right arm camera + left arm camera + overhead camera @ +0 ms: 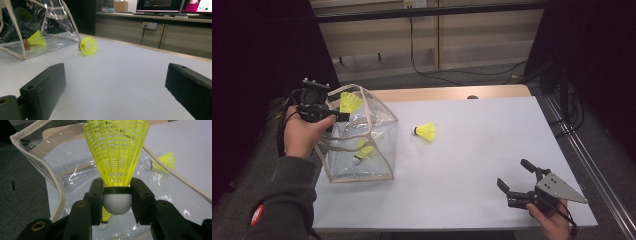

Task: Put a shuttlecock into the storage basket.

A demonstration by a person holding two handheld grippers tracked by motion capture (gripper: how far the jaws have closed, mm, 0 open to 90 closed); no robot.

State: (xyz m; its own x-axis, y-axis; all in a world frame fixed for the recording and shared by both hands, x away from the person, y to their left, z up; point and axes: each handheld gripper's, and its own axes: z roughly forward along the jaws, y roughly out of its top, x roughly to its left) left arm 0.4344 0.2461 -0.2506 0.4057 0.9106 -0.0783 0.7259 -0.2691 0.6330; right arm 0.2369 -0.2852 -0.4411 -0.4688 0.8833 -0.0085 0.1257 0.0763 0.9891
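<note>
A yellow shuttlecock [116, 152] is pinched at its cork by the left gripper [117, 195], skirt pointing away, just above the open clear bag [379, 150], while the right gripper [522, 182] is held spread, well apart.

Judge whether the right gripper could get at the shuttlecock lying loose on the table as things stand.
Probably yes. The right gripper stands open and holds nothing, and bare table lies between it and the loose shuttlecock, which lies apart from the clear bag.
</note>
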